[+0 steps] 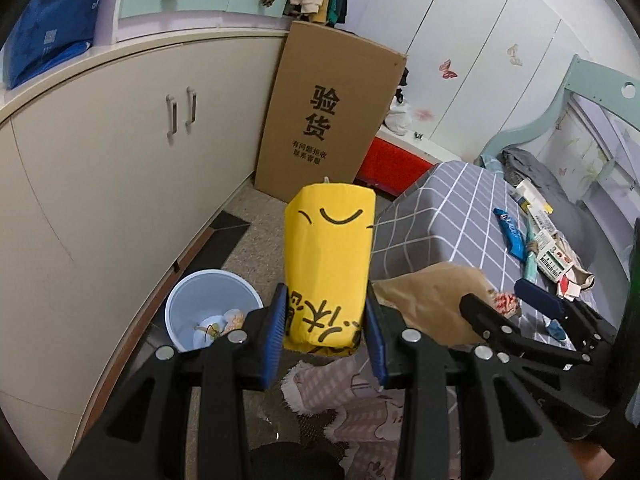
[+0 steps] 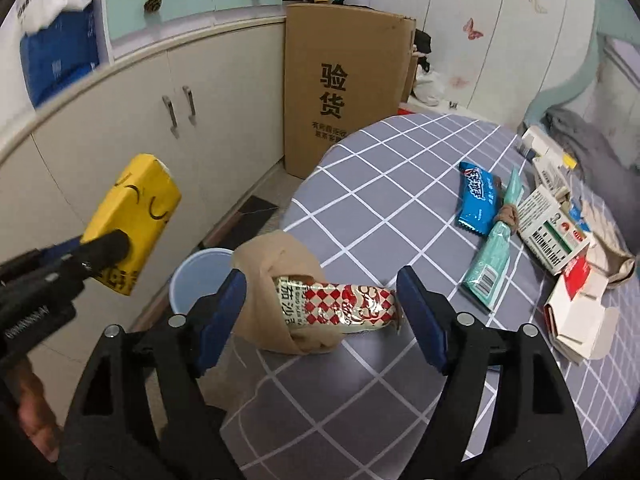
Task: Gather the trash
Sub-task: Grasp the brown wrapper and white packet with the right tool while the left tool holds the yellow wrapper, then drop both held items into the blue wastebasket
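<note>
1. Yellow packet (image 1: 328,264) showing black curved marks and black characters.
2. Bed cover (image 2: 380,184) showing a grey ground with a white grid.
3. Bin (image 1: 212,304) appearing pale blue.
4. Snack wrapper (image 2: 344,304) displaying red-and-white diamonds.
5. Cardboard box (image 1: 332,116) appearing brown with black print.
6. Wrapper (image 2: 478,196) appearing bright blue.

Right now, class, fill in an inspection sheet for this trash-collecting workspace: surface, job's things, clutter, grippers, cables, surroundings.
Surface: bed in grey checked sheet.
Job's things: yellow packet; brown paper bag with red-and-white wrapper on the bed edge; blue wrapper; teal wrapper; blue bin on the floor, some trash inside.
Clutter: opened cartons on the bed's far side.
Grippers: left gripper shut on the yellow packet; right gripper open, straddling the wrapper.
Cables: nothing seen.
Surroundings: cabinets, cardboard box, wardrobe.
</note>
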`<move>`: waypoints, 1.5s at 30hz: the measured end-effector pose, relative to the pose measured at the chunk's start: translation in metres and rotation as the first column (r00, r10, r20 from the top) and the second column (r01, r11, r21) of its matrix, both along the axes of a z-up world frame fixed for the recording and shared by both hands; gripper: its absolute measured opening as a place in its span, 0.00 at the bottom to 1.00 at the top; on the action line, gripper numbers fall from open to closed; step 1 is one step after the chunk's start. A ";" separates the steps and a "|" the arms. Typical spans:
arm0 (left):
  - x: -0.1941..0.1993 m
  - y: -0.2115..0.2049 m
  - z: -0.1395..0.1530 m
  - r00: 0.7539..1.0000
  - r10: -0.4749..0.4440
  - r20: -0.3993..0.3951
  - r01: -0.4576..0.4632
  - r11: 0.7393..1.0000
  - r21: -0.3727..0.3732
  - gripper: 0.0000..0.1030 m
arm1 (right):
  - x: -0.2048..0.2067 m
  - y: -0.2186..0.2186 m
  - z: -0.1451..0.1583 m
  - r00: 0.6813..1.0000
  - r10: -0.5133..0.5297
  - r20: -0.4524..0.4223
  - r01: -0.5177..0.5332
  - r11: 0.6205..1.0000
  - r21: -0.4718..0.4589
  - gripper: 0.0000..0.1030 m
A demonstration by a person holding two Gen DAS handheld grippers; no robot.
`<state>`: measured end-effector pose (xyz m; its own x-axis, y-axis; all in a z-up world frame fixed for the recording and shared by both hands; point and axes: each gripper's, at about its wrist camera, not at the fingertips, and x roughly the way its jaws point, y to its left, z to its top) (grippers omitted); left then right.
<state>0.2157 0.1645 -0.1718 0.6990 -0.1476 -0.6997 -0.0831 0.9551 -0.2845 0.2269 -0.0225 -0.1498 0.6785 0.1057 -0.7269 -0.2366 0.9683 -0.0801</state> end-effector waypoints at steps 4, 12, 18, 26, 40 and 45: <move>-0.001 -0.004 -0.001 1.000 -0.020 -0.001 0.020 1.000 -0.023 0.34 | 0.000 -0.002 -0.005 1.000 0.013 -0.009 -0.013 1.000 -0.013 0.49; -0.001 -0.008 0.000 0.999 -0.036 0.001 0.037 0.999 -0.023 0.34 | -0.002 -0.012 -0.002 1.000 0.020 -0.012 -0.019 0.995 0.102 0.16; -0.001 -0.004 0.001 0.999 -0.038 0.004 0.038 0.999 -0.031 0.34 | 0.001 -0.021 0.005 1.000 0.020 -0.002 -0.019 0.982 0.189 0.15; 0.005 0.027 0.005 0.999 0.027 0.019 -0.026 0.999 -0.045 0.34 | 0.015 0.013 0.028 0.993 0.116 0.015 -0.115 0.955 0.272 0.15; 0.032 0.142 -0.018 0.961 0.273 -0.050 -0.270 0.961 0.062 0.34 | 0.097 0.165 -0.029 0.943 0.310 -0.118 -0.271 0.925 0.265 0.46; 0.043 0.155 -0.039 0.955 0.279 -0.103 -0.273 0.959 0.072 0.34 | 0.112 0.179 -0.058 0.942 0.296 -0.158 -0.254 0.937 0.239 0.64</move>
<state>0.2588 0.3194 -0.2106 0.6241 0.0818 -0.7771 -0.3740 0.9044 -0.2052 0.3390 0.1565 -0.2078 0.4532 0.4341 -0.7785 -0.4865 0.8523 0.1920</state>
